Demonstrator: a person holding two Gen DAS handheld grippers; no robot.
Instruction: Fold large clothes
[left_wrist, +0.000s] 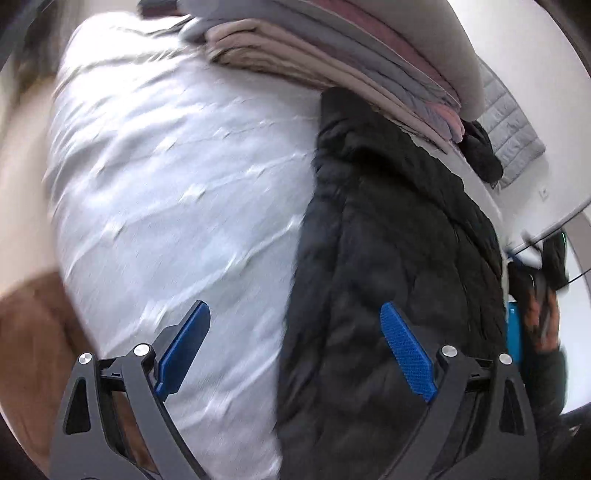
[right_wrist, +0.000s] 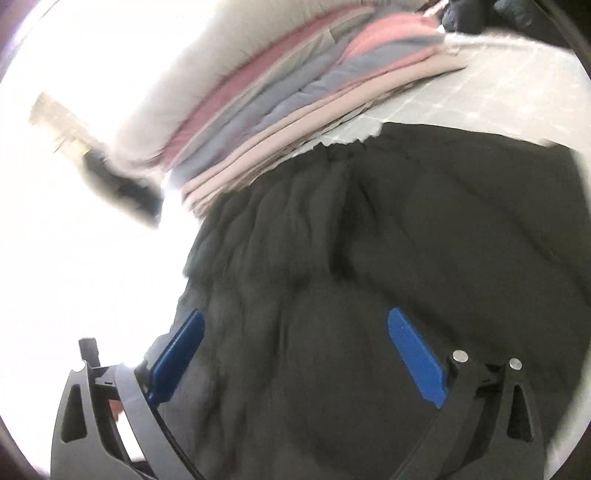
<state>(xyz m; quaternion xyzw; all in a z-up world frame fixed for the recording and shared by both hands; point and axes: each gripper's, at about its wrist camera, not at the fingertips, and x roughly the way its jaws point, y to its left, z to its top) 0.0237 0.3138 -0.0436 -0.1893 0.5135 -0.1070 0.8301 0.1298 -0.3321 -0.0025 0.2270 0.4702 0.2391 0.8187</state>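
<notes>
A black quilted jacket (left_wrist: 388, 258) lies on a white sheet-covered bed (left_wrist: 166, 184). My left gripper (left_wrist: 295, 314) is open and empty above the jacket's left edge, with one blue pad over the sheet and one over the jacket. In the right wrist view the jacket (right_wrist: 406, 240) fills most of the frame, and my right gripper (right_wrist: 295, 321) is open and empty just above it. Both views are blurred by motion.
A stack of folded clothes in beige, grey and pink (left_wrist: 332, 59) sits at the far end of the bed, also in the right wrist view (right_wrist: 277, 110). A grey quilted item (left_wrist: 513, 122) lies beyond it. A brown floor (left_wrist: 33, 332) shows at left.
</notes>
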